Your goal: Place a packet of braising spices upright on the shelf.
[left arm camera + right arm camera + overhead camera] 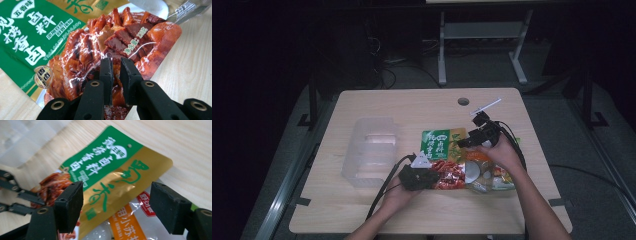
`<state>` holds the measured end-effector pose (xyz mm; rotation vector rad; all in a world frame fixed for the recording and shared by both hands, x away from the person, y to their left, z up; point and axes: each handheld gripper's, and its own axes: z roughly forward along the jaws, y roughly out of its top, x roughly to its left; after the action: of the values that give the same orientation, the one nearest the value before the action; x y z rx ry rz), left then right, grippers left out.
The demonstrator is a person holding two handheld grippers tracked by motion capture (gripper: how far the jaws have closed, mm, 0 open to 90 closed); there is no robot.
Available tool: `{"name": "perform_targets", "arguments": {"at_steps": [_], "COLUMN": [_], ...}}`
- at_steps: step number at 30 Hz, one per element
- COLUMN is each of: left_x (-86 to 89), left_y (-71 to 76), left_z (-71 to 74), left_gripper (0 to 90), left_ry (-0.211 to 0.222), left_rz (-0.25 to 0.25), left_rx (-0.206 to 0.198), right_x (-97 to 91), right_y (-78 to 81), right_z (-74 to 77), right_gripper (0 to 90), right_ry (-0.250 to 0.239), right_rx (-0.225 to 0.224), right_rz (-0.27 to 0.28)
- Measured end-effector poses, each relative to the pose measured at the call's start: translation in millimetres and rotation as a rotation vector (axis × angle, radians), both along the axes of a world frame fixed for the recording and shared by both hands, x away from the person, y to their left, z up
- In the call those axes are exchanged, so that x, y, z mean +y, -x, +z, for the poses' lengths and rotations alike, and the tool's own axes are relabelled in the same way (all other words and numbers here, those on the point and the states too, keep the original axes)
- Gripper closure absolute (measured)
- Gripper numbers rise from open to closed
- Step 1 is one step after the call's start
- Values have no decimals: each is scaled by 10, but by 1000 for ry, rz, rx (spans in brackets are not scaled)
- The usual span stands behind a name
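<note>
R gripper, black jaws standing wide apart, hovering over green-and-gold glossy seasoning packet lying on light wood table; orange-white plastic pouch lying underneath.

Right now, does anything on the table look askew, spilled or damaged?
Nothing spilled or torn. The green seasoning packet lies askew across the orange-labelled packet, its glossy film crinkled where the left gripper pinches its edge.

The seasoning packet is glossy plastic film — it crinkles and throws white glints. The packet under it is shiny film too, clear in parts. The counter is pale wood-grain, smooth and matt. The rack looks like frosted, translucent plastic. Both tongs have matt black pads — faintly rough.
</note>
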<state>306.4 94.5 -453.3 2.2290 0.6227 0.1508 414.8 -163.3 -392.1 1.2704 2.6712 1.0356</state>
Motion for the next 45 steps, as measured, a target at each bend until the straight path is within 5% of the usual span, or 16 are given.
{"name": "perform_targets", "arguments": {"at_steps": [7, 12, 16, 20, 22, 26, 29, 32, 36, 42, 45], "left_x": [-20, -30, -28, -13, -3, 28, 65, 88, 120, 169, 185], "left_y": [9, 14, 12, 6, 3, -5, -7, -6, -17, -43, -64], "left_z": [-15, -26, -28, -20, -1, 50, 130, 181, 203, 234, 230], "left_gripper": [790, 786, 769, 736, 705, 645, 515, 417, 323, 260, 242], "left_ry": [-25, -14, -13, -11, 2, 31, 51, 81, 115, 156, 195], "left_rz": [-3, 5, 3, 9, 20, 36, 67, 86, 115, 158, 193], "left_rx": [-10, -2, -4, 1, 8, 9, -7, -18, -1, -2, 28], "right_x": [29, 57, 98, 49, 42, 47, 18, 1, -61, -142, -219], "right_y": [-155, -199, -230, -231, -209, -161, -66, 30, 180, 343, 486], "right_z": [-203, -289, -374, -385, -363, -304, -195, -112, 40, 204, 315], "right_gripper": [299, 382, 605, 801, 879, 895, 896, 897, 899, 900, 900], "right_ry": [35, 25, 1, -76, -93, -96, -144, -136, -183, -192, -211], "right_rx": [97, 152, 218, 259, 245, 218, 152, 95, 17, -68, -143], "right_rz": [-68, -67, -38, -30, -13, 15, 34, 52, 61, 92, 125]}}
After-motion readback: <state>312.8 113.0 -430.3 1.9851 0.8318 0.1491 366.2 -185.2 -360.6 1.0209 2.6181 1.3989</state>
